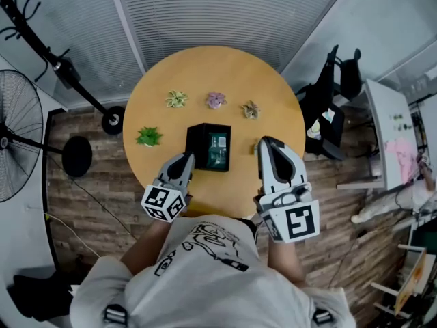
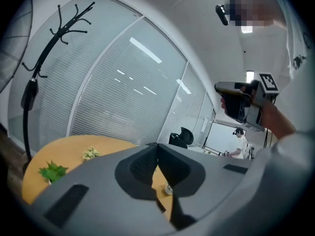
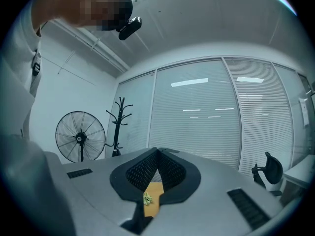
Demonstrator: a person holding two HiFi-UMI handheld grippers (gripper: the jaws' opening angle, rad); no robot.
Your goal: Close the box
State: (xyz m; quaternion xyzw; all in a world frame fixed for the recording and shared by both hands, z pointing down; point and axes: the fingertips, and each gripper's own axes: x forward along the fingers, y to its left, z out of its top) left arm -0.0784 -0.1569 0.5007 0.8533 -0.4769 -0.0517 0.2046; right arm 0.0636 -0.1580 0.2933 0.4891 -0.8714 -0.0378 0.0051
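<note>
A small black box stands open in the middle of the round wooden table, with something greenish showing inside it. My left gripper hangs by the box's near left corner with its jaws shut and nothing between them; in the left gripper view the fingertips meet. My right gripper is a little to the right of the box, also shut and empty, and the left gripper view catches it in the person's hand. The box is hidden in both gripper views.
Several small potted succulents ring the box: a green one at the left, and three beyond it. A floor fan and a coat rack stand at the left, an office chair at the right.
</note>
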